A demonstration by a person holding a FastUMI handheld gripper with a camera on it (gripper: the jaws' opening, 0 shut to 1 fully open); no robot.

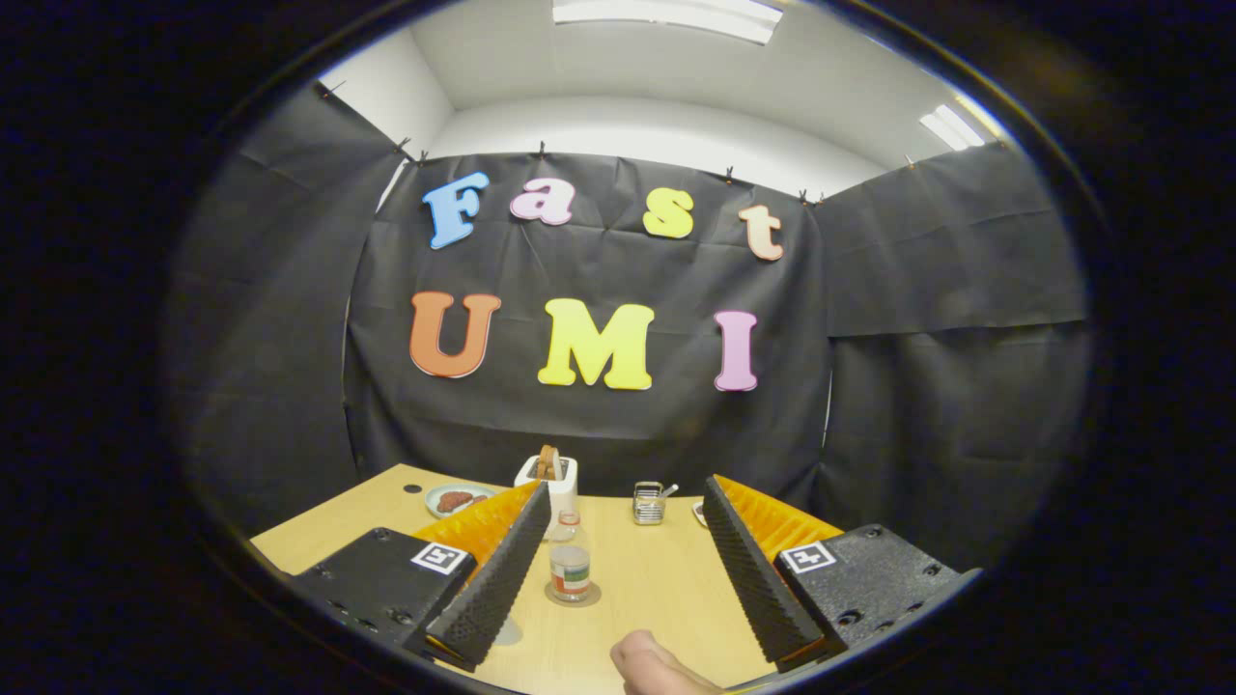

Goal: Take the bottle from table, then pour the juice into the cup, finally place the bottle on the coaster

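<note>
Bottle on its coaster, gripper standing off with fingers wide apart.

The small clear bottle with a coloured label stands upright on a round coaster on the wooden table, between the spread black ribbed fingers of the gripper. Judging by this, placement looks finished; I cannot make out the cup.

Black cloth hung in creased panels around the booth, clipped along its top edge and closing off the back and both sides. Above it rose a white wall and a white ceiling with long light panels glowing brightly. A light wooden table stood against the cloth at the back.
</note>
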